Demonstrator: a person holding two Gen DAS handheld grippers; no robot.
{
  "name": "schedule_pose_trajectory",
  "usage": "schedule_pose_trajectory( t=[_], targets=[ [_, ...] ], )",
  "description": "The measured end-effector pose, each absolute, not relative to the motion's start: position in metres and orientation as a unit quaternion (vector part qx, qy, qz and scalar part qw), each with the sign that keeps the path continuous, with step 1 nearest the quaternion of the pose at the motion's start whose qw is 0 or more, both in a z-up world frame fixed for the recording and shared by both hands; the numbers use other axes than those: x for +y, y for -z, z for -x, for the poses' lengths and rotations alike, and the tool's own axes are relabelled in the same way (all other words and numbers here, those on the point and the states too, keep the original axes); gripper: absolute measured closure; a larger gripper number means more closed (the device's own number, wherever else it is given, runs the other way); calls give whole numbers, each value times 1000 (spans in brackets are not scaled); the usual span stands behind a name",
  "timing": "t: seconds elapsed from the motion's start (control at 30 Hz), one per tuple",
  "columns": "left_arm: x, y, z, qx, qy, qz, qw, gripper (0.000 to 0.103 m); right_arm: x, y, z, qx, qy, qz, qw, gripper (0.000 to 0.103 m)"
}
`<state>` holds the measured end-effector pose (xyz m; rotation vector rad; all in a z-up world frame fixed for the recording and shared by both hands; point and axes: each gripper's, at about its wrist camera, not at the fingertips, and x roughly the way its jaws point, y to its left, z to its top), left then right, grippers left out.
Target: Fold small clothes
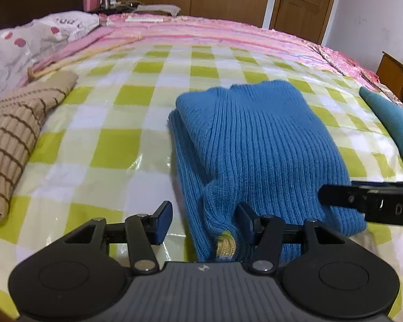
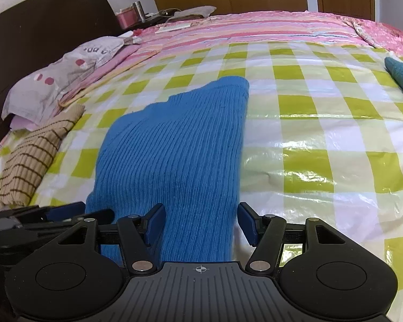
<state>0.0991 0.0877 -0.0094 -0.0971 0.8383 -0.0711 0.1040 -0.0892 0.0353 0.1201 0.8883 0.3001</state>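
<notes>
A blue ribbed knit garment (image 1: 255, 145) lies folded on the green-and-white checked sheet (image 1: 107, 145); it also shows in the right wrist view (image 2: 174, 145). My left gripper (image 1: 205, 221) is open, its jaws wide apart around the garment's near left edge, where a yellow patch (image 1: 225, 244) shows. My right gripper (image 2: 201, 224) is open, its jaws either side of the garment's near right edge. The right gripper's finger (image 1: 362, 201) shows at the right of the left wrist view. The left gripper (image 2: 53, 220) shows at the lower left of the right wrist view.
A beige brown-striped knit (image 1: 16, 134) lies at the left, also in the right wrist view (image 2: 32, 155). A teal garment (image 1: 392, 123) lies at the right. A pillow (image 1: 32, 40) and pink striped bedding (image 1: 201, 29) lie beyond. A wooden stick (image 1: 80, 56) lies by the pillow.
</notes>
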Motion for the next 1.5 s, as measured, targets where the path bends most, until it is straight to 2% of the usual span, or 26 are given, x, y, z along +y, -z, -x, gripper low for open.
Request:
schedule_pose_trajectory(
  t=[1.3, 1.5],
  targets=[
    [78, 7, -79, 402, 12, 14, 916, 43, -80, -39, -71, 415, -130, 3, 900, 43],
    [79, 5, -79, 397, 13, 18, 917, 43, -88, -43, -72, 412, -135, -19, 901, 41]
  ],
)
